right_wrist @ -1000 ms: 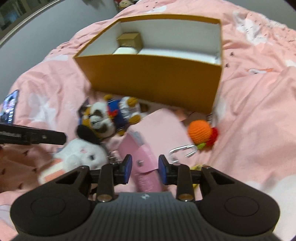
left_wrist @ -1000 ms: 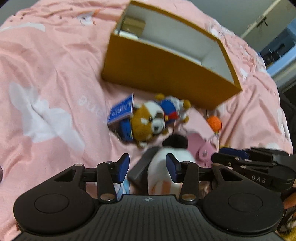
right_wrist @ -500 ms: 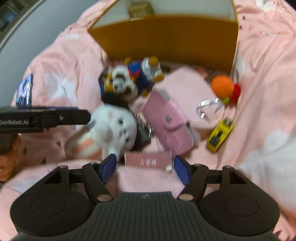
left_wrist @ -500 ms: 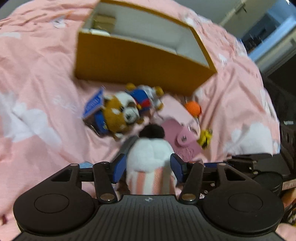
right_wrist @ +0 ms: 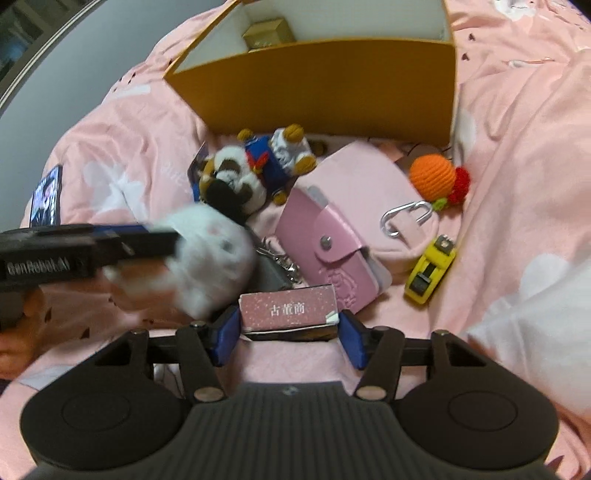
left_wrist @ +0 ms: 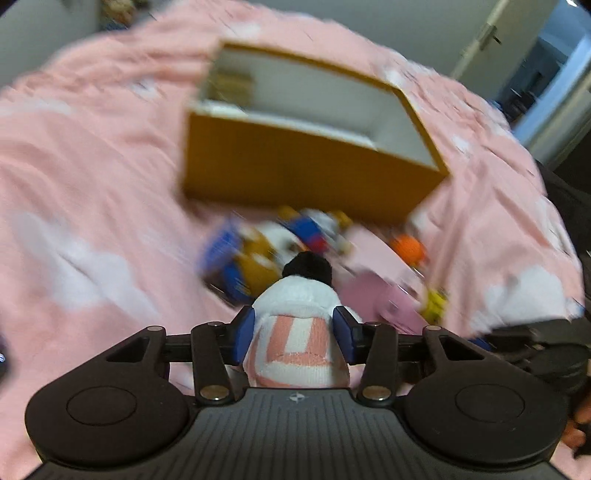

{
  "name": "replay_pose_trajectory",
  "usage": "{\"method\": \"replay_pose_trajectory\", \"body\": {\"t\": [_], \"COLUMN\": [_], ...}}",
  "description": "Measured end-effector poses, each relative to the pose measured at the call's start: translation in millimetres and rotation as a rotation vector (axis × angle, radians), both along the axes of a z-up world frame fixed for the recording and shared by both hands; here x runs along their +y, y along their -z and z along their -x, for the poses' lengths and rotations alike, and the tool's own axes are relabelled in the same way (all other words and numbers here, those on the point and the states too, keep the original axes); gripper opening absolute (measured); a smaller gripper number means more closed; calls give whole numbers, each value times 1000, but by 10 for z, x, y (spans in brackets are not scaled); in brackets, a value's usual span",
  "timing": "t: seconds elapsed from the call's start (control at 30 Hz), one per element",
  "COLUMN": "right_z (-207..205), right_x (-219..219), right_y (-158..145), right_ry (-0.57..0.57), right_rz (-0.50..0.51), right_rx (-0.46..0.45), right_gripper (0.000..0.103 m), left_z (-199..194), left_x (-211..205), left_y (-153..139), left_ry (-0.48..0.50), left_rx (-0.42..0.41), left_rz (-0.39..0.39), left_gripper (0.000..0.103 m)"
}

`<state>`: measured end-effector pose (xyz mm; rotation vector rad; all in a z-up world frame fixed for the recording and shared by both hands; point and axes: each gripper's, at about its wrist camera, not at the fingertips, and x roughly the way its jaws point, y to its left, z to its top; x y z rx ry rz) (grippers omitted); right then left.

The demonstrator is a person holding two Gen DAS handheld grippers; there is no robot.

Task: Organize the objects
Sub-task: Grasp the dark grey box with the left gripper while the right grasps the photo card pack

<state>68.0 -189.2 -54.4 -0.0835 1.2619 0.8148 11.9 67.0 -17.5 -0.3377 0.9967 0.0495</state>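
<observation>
My left gripper is shut on a white plush toy with pink stripes and a black ear, lifted off the bed; the toy shows blurred in the right wrist view. My right gripper is open, its blue pads on either side of a small pink card box with white characters. The orange storage box with a white inside stands beyond the pile; it also shows in the left wrist view. A small gold box sits inside it.
On the pink bedsheet lie a brown-and-white plush dog, a pink wallet, an orange crochet ball with a carabiner, a yellow tape measure, keys and a phone.
My left gripper closed on the white plush and lifted it toward the orange box. My right gripper opened, pulled back and now straddles the pink card box.
</observation>
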Motion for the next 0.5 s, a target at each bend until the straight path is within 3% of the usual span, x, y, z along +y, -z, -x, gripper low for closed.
{"method": "replay_pose_trajectory", "body": {"t": [0.2,0.3,0.4,0.5], "right_z": [-96,-146,-180,-148], "right_x": [124,154,121,88], "right_y": [101,150,133,76], "right_ry": [54,99,151,189], "right_rz": [-7,-9,10,86], "right_rx": [-9,-27,-63,-150], "right_gripper": [59,59,59,59], "left_z": [-28,-36,-23,9], "left_x": [271,210,24,-106], "left_y": [16,25,-63,-184], "left_ry": [-116,-98,-55,5], "left_rx": [8,11,-40,-108], "left_rz": [-104,-152,-266,-276], "left_gripper": [54,56,56,56]}}
